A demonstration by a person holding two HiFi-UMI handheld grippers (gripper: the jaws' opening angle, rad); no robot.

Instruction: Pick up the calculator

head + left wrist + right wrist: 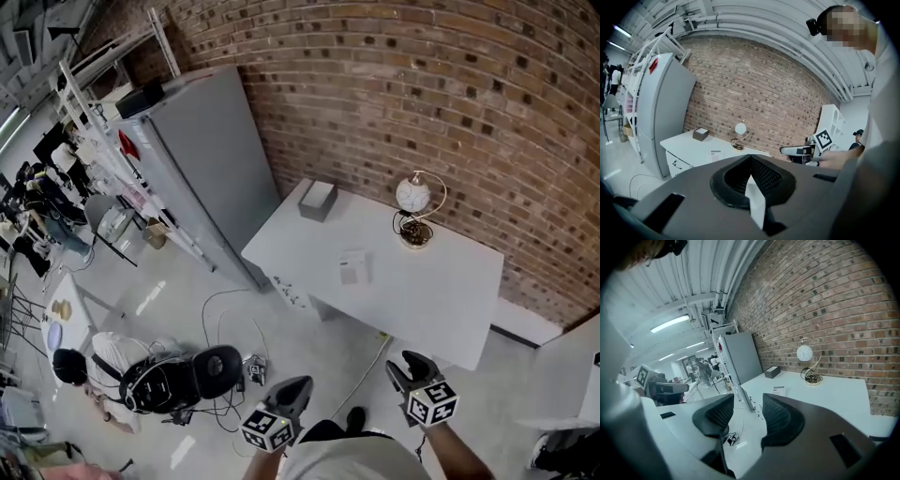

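The calculator (pixel 354 267), a small pale slab with a dark strip at one end, lies flat near the middle of the white table (pixel 441 300). Both gripper views show it far ahead, the calculator (pixel 715 152) small in one and the calculator (pixel 778 390) small in the other. My left gripper (pixel 292 392) hangs over the floor well short of the table, jaws together at the tips and nothing in them. To its right, my right gripper (pixel 411 371) is also short of the table edge, open and empty. Floor shows through the gap of the right gripper (pixel 747 401).
On the table's far side are a grey box (pixel 318 200) and a globe lamp (pixel 414 211) against the brick wall. A tall grey cabinet (pixel 202 159) stands left of the table. A black chair (pixel 192 375), cables and a crouching person (pixel 98 361) occupy the floor at left.
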